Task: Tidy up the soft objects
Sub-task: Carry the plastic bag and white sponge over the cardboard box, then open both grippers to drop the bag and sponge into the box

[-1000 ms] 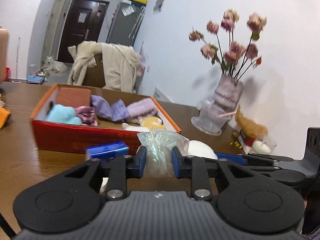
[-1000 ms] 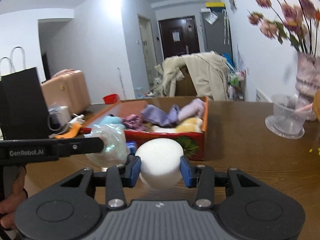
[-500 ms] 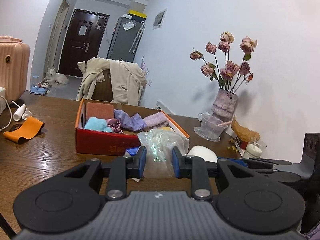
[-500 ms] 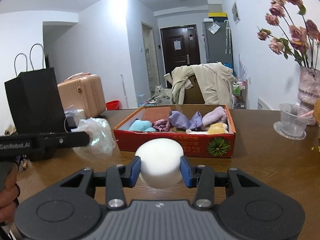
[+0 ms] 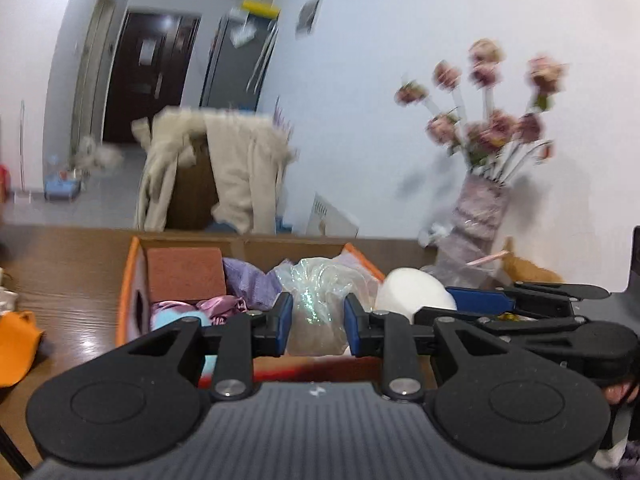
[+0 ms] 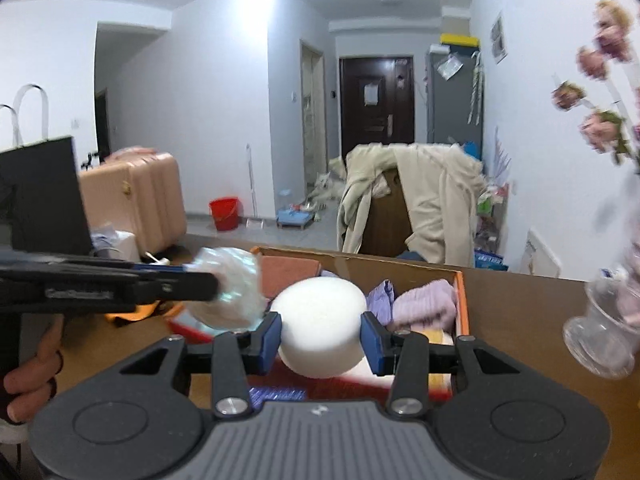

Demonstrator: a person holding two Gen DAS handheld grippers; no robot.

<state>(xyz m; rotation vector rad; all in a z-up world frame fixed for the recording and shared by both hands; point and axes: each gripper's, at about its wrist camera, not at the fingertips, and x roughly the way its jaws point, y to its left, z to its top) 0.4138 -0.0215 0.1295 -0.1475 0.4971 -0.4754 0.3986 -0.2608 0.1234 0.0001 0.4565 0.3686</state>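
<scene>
My left gripper (image 5: 316,326) is shut on a crinkly iridescent plastic bag (image 5: 326,300), held above the near edge of the red-and-orange cardboard box (image 5: 128,280). My right gripper (image 6: 320,338) is shut on a white foam ball (image 6: 320,322), also over the box (image 6: 462,300). Each gripper shows in the other's view: the right one (image 5: 460,300) with the ball (image 5: 416,294) to the right, the left one (image 6: 224,284) with the bag (image 6: 234,292) to the left. Inside the box lie purple cloths (image 5: 250,280), a pink knit (image 6: 426,304), a blue plush (image 5: 176,320) and a brown block (image 5: 184,276).
A vase of dried pink flowers (image 5: 480,216) and a clear plastic cup (image 6: 604,332) stand on the wooden table (image 5: 68,268) right of the box. An orange cloth (image 5: 16,344) lies at the left. A black bag (image 6: 40,196) stands at the table's left; a chair with a beige coat (image 6: 416,200) is behind.
Both grippers have moved forward and up toward the box with their loads, so the box now lies directly beneath the fingertips. The grips on the bag and the ball are unchanged.
</scene>
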